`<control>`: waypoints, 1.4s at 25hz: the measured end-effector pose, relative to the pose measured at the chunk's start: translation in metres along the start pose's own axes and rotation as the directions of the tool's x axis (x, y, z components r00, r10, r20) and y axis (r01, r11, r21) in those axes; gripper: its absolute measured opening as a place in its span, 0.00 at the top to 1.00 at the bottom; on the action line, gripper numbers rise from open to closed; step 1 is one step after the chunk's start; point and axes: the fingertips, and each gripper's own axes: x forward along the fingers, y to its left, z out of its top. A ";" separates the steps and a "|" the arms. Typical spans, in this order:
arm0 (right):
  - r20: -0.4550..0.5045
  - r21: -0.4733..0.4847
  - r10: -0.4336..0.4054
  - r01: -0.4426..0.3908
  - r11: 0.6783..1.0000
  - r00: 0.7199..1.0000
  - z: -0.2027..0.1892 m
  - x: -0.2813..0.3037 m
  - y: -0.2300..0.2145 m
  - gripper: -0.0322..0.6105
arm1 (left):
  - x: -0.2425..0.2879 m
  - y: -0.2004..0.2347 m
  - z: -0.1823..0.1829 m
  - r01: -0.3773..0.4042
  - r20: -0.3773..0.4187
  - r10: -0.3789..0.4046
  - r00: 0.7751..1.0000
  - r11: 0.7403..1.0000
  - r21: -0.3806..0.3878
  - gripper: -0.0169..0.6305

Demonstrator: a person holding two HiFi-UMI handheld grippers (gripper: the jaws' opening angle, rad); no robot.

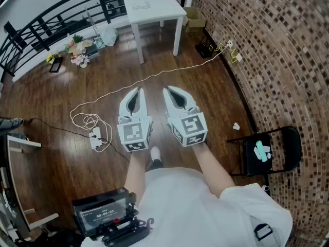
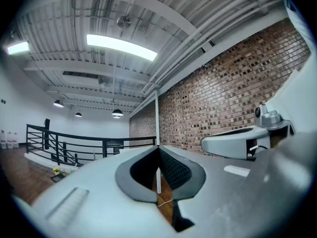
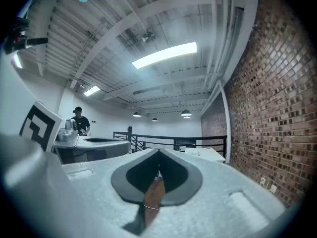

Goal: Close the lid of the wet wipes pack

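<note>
Table (image 1: 159,6) ahead, cable (image 1: 149,76) snaking across floor (image 1: 46,96), folding chair (image 1: 292,144) at right

Floor (image 1: 61,102): dk brown wood planks. Wall (image 1: 277,60), right of frame: red-brown brick, mixed dk & pale. Counter (image 1: 154,6), top centre: white. Left gripper (image 1: 138,90) & right gripper (image 1: 168,89): pale grey, dk grey jaw linings, blk/wht square markers (image 1: 134,134). Chair (image 1: 290,143), lower right: blk. Railing (image 1: 51,19), upper left: blk.

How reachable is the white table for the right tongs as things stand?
Probably not from here: the right tongs, shut and empty, point level, and the white table stands well beyond them across the floor, with only a cable lying between.
</note>
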 end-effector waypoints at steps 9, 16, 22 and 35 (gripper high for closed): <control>-0.055 0.070 -0.110 0.114 0.991 0.992 -0.018 0.091 -0.030 0.97 | 0.071 0.070 -0.029 0.041 -0.066 -0.043 0.997 0.999 -0.019 0.95; -0.098 0.087 -0.109 0.117 0.989 0.989 -0.040 0.158 -0.075 0.97 | 0.133 0.104 -0.060 0.022 -0.109 -0.021 0.994 1.000 0.010 0.95; -0.145 0.172 -0.123 0.147 0.974 0.982 -0.046 0.253 -0.136 0.97 | 0.231 0.130 -0.043 -0.007 -0.101 0.013 0.995 0.999 0.053 0.95; 0.049 0.104 0.078 -0.083 0.991 0.996 -0.003 0.407 -0.269 0.97 | 0.439 0.151 -0.030 -0.014 -0.094 0.025 0.995 0.994 0.109 0.95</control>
